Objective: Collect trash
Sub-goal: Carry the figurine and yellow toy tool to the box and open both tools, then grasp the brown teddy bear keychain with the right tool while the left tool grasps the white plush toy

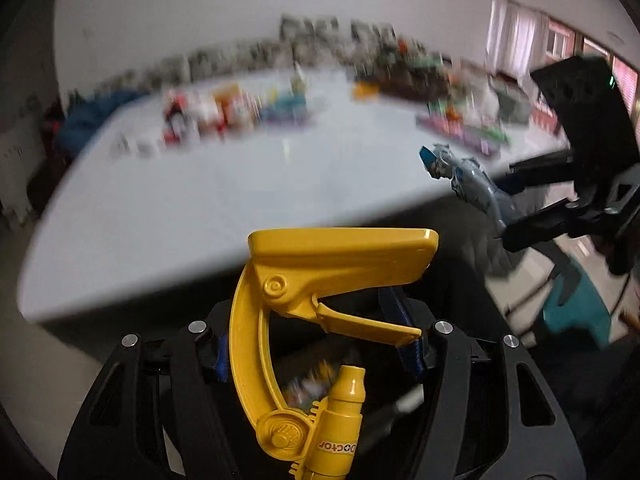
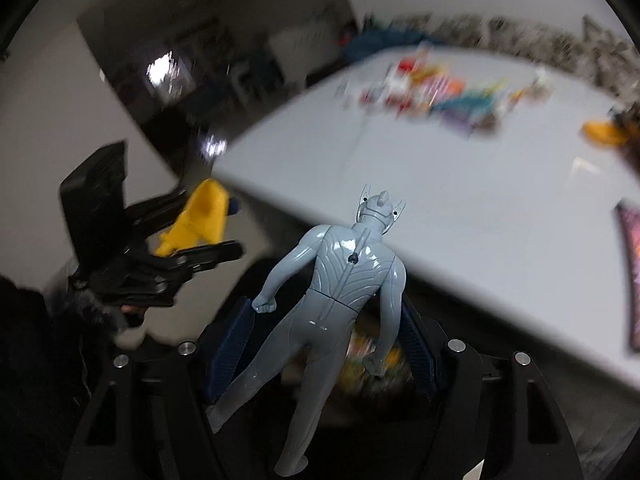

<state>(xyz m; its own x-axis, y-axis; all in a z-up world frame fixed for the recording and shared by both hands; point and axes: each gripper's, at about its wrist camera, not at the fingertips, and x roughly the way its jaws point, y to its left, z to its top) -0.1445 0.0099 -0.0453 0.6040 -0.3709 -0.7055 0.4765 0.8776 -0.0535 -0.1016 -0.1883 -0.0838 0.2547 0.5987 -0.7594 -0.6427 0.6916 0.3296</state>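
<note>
My left gripper is shut on a yellow plastic toy doctor tool, held off the near edge of the white table; it also shows in the right wrist view. My right gripper is shut on a grey action figure, gripped at the legs, head pointing at the table. The figure also shows in the left wrist view, held by the right gripper over a dark bin opening with colourful items inside.
The white table carries blurred heaps of colourful toys and wrappers at its far side and right side. A teal chair stands at the right. A wall lies behind the table.
</note>
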